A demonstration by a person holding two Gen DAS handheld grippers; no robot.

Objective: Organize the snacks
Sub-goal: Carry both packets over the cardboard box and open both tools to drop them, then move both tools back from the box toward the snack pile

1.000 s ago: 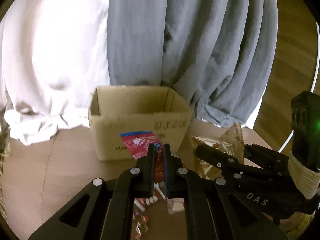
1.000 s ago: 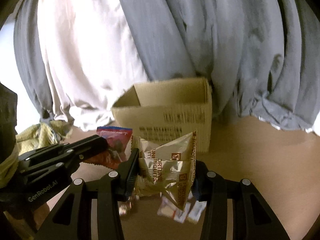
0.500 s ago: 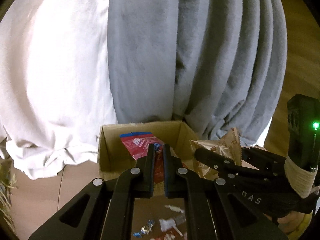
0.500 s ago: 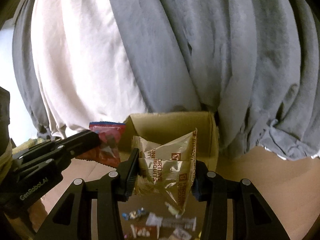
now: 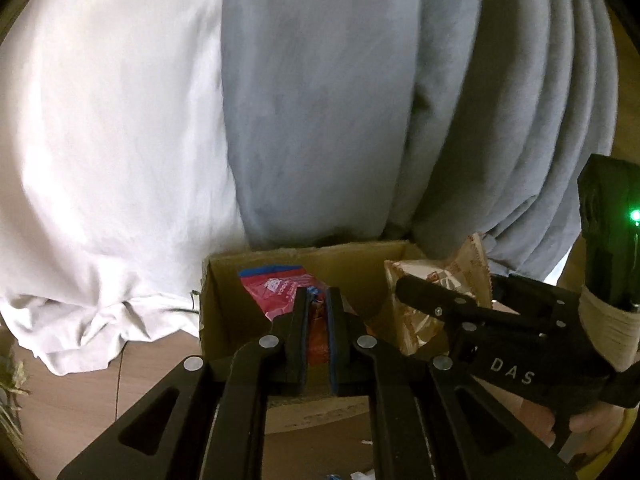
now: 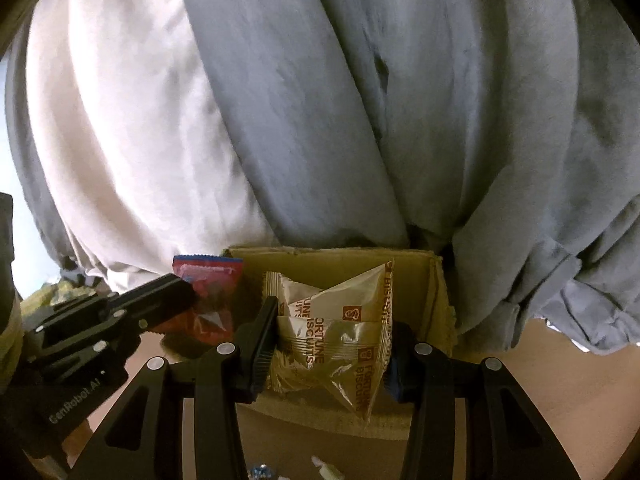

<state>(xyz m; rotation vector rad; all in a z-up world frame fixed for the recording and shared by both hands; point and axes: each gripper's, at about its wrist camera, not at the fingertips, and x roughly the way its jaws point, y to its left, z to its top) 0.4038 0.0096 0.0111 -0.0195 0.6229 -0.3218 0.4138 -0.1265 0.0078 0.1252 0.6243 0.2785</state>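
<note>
Snack packets now over cardboard box [image 6: 436, 300]; second ago box stood farther ahead, we saw its front wall. Left gripper [image 5: 318, 312] clamped on red packet [image 5: 276, 288], jaws nearly together, packet above box's left part. Right gripper [image 6: 332, 340] clamped on gold fortune biscuits bag [image 6: 336, 320], hanging over box's right part. We judge carry finished; next step is release. More small wrapped snacks [image 6: 324, 470] wait on table below.

Grey curtain [image 5: 320, 120] hanging in folds behind, white curtain [image 5: 112, 140] bunched at its foot to the left, brown surface [image 6: 580, 380] below, wooden floor [image 5: 624, 80] far right
</note>
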